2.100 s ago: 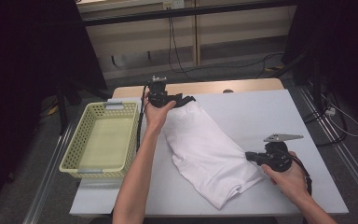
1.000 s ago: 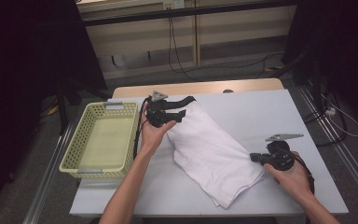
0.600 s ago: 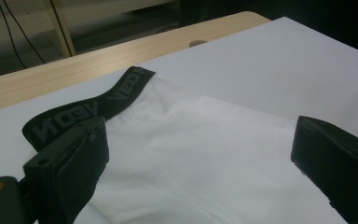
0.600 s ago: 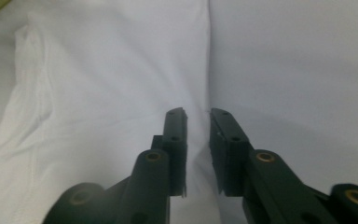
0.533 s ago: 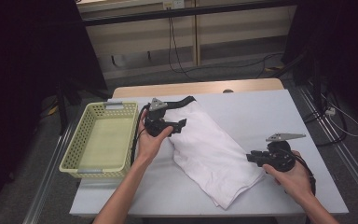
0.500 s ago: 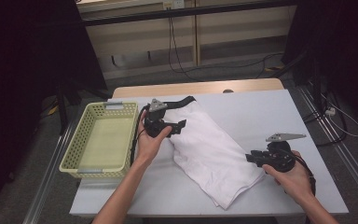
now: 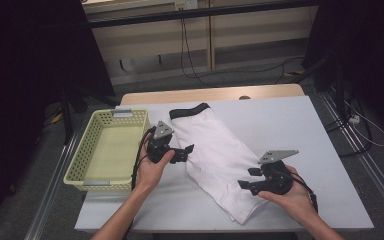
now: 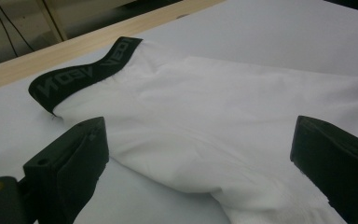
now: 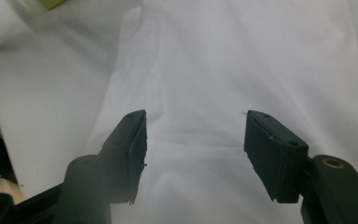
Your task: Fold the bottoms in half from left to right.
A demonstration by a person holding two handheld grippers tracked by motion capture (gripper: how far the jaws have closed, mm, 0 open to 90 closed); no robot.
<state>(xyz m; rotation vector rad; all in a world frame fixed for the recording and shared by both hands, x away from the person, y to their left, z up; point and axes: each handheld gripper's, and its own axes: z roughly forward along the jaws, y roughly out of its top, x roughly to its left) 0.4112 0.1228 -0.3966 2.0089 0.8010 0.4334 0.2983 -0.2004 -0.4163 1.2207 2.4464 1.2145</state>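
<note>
High view: white garment [image 7: 219, 160] lies on the tabletop [image 7: 300, 130], long axis running far-left to near-right. Left tongs [image 7: 182, 152] spread at its left edge; right tongs [image 7: 247, 178] spread over the near end, closer.

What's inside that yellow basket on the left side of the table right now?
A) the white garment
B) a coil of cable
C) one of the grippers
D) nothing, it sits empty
D: the yellow basket shows only its bare floor, while the white garment lies on the table beside it, between the two open grippers.
</note>
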